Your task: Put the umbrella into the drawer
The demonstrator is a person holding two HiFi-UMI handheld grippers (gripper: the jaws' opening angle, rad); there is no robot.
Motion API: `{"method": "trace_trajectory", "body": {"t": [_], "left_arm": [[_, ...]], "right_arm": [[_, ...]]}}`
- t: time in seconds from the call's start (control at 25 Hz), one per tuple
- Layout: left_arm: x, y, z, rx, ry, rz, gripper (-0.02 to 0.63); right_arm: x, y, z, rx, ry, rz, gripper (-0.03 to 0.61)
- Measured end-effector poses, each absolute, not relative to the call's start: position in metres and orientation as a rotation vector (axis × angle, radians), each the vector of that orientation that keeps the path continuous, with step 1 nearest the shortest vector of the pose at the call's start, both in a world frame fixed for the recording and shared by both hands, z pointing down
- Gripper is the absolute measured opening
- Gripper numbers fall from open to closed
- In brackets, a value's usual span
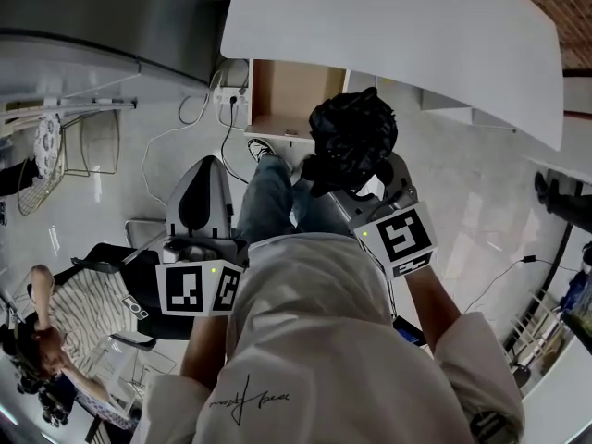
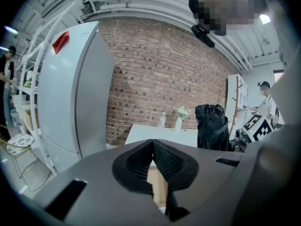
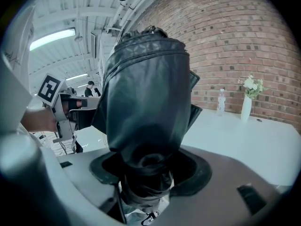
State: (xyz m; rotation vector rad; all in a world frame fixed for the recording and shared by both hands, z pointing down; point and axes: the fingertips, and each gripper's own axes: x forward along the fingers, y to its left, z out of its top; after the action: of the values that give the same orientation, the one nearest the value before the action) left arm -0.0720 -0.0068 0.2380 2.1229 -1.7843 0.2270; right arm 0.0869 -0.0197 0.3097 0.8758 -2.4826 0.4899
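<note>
A black folded umbrella [image 1: 351, 137] stands upright in my right gripper [image 1: 347, 181], which is shut on its lower end. In the right gripper view the umbrella [image 3: 146, 88] fills the middle and hides the jaws' tips. Ahead of it, under the white table [image 1: 398, 35], an open wooden drawer [image 1: 289, 95] shows its bare inside. My left gripper [image 1: 205, 169] is held to the left of the umbrella, shut and with nothing in it. In the left gripper view its pads [image 2: 162, 161] meet, with the umbrella [image 2: 212, 126] off to the right.
A white vase with flowers [image 3: 247, 102] and a bottle [image 3: 221, 102] stand on the table before a brick wall. A tall white cabinet [image 2: 70, 93] is at the left. Cables [image 1: 199, 123] trail on the floor. A seated person [image 1: 55, 326] is at lower left.
</note>
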Motion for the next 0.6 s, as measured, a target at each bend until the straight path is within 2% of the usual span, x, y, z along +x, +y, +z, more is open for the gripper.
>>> {"method": "trace_trajectory", "body": {"t": [0.6], "left_arm": [[-0.085, -0.021, 0.273, 2.075, -1.712, 0.284, 0.018]], "right_arm": [[0.067, -0.034, 0.368, 0.845, -2.399, 0.563, 0.267]]}}
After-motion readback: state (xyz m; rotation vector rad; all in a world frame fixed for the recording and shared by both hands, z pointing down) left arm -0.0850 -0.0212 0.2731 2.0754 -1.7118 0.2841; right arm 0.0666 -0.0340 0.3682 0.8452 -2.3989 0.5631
